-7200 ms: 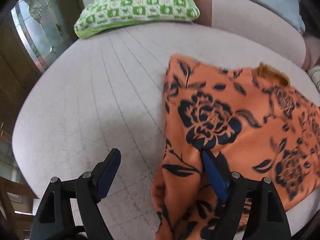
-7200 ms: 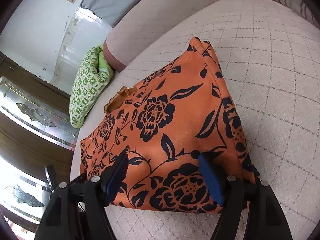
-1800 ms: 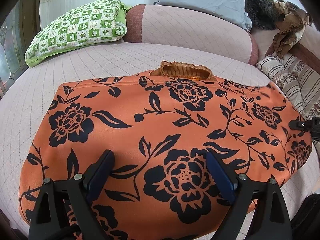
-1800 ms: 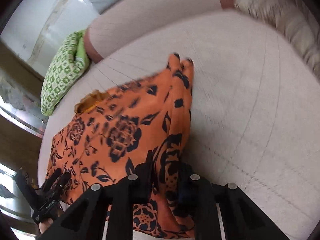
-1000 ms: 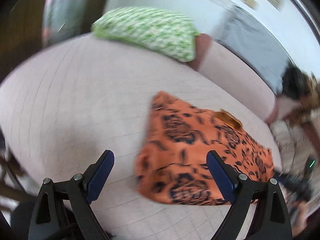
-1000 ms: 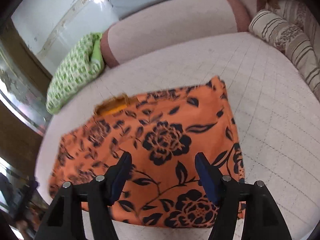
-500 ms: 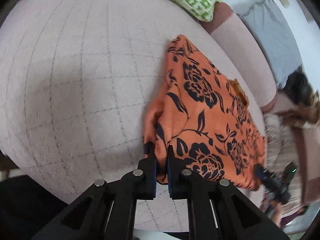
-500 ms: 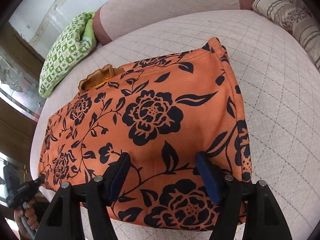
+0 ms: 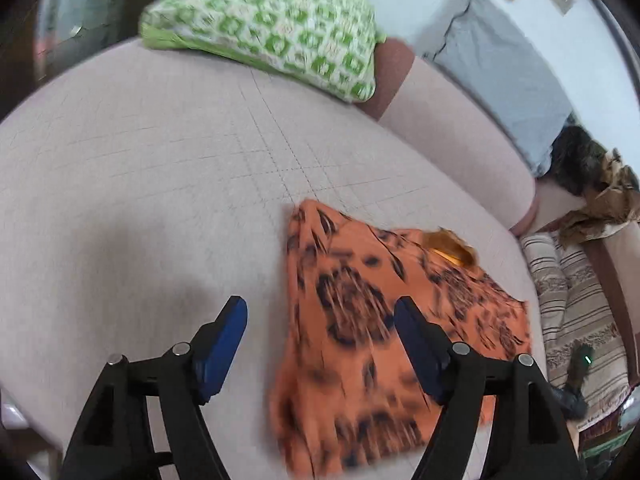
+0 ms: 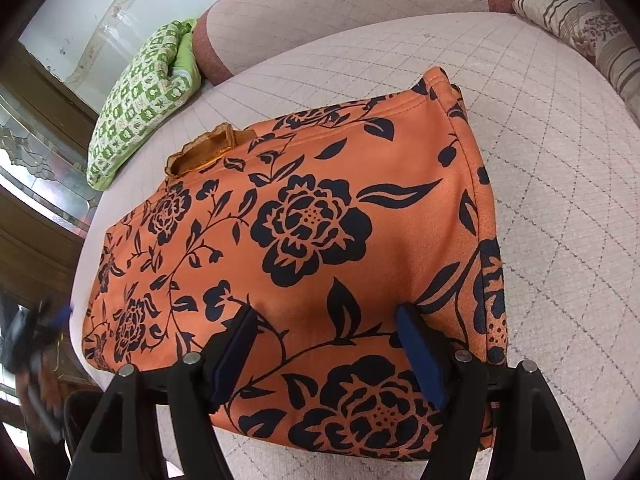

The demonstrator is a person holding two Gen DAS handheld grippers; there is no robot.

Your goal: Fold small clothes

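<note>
An orange garment with a dark floral print (image 10: 320,240) lies folded flat on the pale quilted sofa seat (image 10: 560,200); a ruffled orange trim (image 10: 200,150) sticks out at its far edge. In the left wrist view the garment (image 9: 360,320) is blurred by motion. My left gripper (image 9: 320,328) is open and empty, raised above the garment's left edge. My right gripper (image 10: 326,334) is open and empty, low over the garment's near edge.
A green and white checked cushion (image 9: 264,28) lies at the back left of the seat. A grey cushion (image 9: 500,68) leans on the backrest. Striped cushions (image 9: 572,312) and a dark brown bundle (image 9: 592,176) sit at the right. Glass and wood panels (image 10: 36,168) stand beyond the left edge.
My left gripper has let go of the garment's left edge, opened and pulled up and back. My right gripper stays open and has dipped slightly closer to the garment.
</note>
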